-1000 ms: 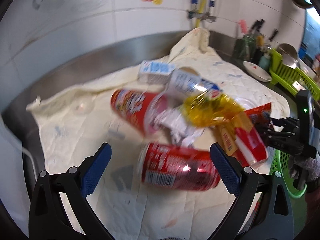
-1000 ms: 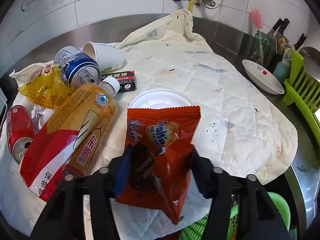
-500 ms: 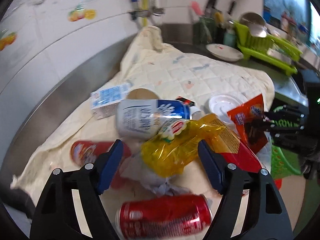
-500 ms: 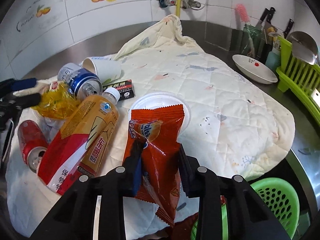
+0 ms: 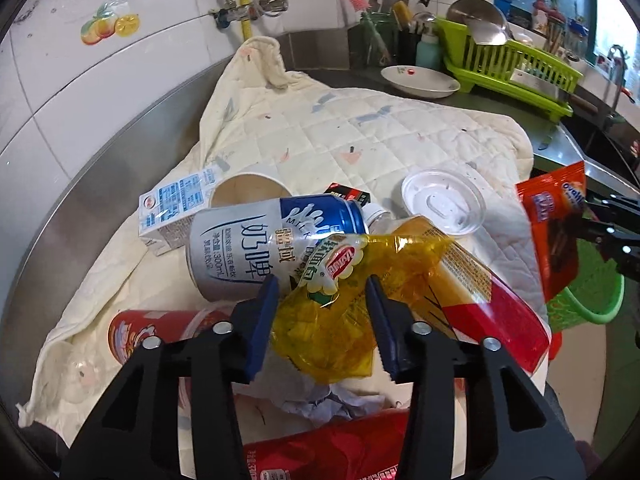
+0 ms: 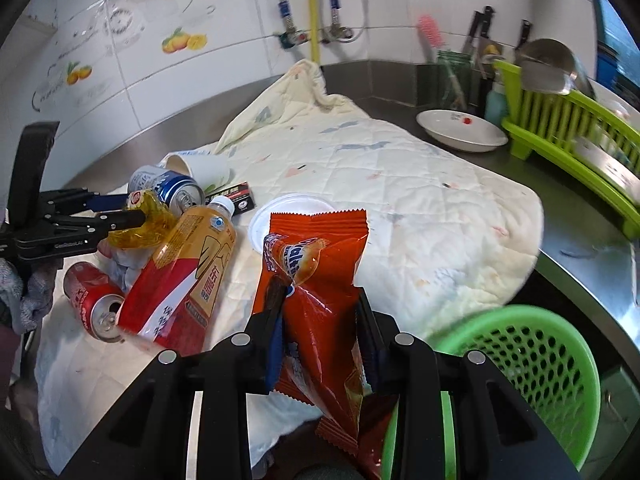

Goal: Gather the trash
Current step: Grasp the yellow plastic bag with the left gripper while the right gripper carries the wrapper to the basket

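Trash lies in a heap on a quilted cream cloth point(image 5: 360, 128). My left gripper point(image 5: 322, 300) is closing on a crumpled yellow wrapper point(image 5: 384, 264), and both blue pads touch its sides. Around the wrapper lie a blue-white can point(image 5: 256, 240), an orange drink bottle point(image 6: 180, 276), a red can point(image 6: 94, 304), a paper cup point(image 5: 248, 188), a milk carton point(image 5: 176, 208) and a clear lid point(image 5: 442, 204). My right gripper point(image 6: 320, 320) is shut on an orange-red snack packet point(image 6: 320, 264), held up off the cloth beside a green basket point(image 6: 520, 360).
A white dish point(image 6: 460, 134) and a green dish rack point(image 6: 580, 120) with utensils stand at the back right on the steel counter. A tiled wall with pipes runs behind. A small black box point(image 6: 236, 196) lies near the cup.
My left gripper swung from the red can to the yellow wrapper and its jaws narrowed onto it. My right gripper shut on the snack packet and lifted it toward the green basket.
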